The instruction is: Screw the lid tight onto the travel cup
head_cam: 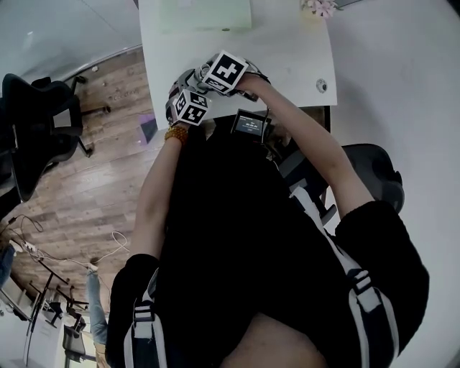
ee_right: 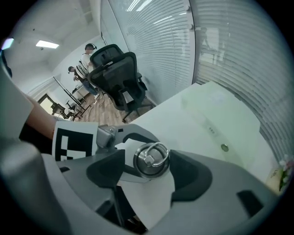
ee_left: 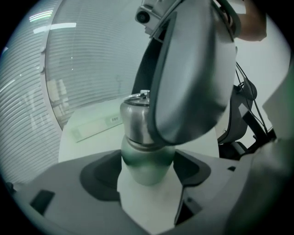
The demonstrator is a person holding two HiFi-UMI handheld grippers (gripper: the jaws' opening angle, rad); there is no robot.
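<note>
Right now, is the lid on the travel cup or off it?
On. The silver lid sits on top of the green travel cup, covering its mouth. Whether it is screwed tight, cannot tell.

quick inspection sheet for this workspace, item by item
surface: white rectangular table, cup stands on it
job's things: green travel cup upright; round steel lid with ring sitting on it
clutter: pale green flat pad, small round grey object, pink flowers at far edge
grippers: left gripper fingers apart around cup body; right gripper fingers apart around lid, gaps both sides
cables: black cable beside person; white cable on floor
surroundings: black office chair, glass wall with blinds, wooden floor
</note>
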